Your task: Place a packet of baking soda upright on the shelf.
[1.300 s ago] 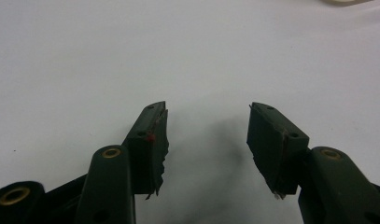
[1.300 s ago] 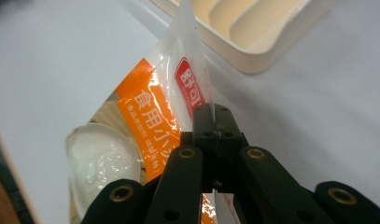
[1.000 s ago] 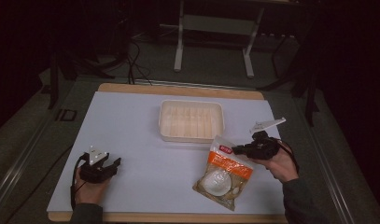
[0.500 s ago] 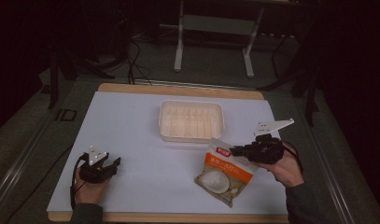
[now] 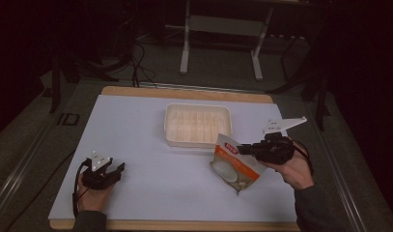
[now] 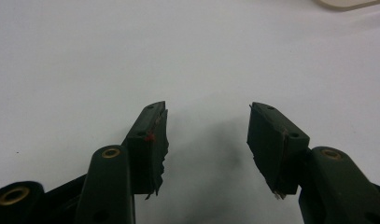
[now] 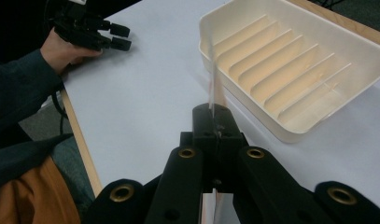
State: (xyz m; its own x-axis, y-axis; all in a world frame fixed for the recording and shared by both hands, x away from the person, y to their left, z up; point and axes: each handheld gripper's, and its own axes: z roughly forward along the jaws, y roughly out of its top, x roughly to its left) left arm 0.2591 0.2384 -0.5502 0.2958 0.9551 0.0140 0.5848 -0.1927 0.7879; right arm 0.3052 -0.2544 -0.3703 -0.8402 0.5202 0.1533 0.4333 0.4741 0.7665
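The right gripper [image 5: 242, 149] has its fingers pinched on the top edge of a pouch [image 5: 234, 163], which hangs tilted with its lower corner at or just above the desk [image 5: 136, 125], at about 4 o'clock from the tray [image 5: 198, 124]. The right gripper view shows the thin edge of the pouch [image 7: 213, 88] standing up between the pressed fingers, the tray's ribbed slots [image 7: 290, 79] beyond it at 1 o'clock.

The step in hand looks like lifting the pouch to stand it in a slot. To do it well, I would keep the pinch firm near the seal, raise the pouch until its bottom clears the near rim, turn it so its flat face runs along the ribs, then lower it straight between two of them. A soft pouch may swing, so a slow carry helps.

The left gripper [image 5: 107, 173] rests on the desk at 7 o'clock from the tray, fingers [image 6: 150, 140] spread and empty.

The pouch carries a small red label [image 5: 230, 143] near its top; the writing is too small to read.
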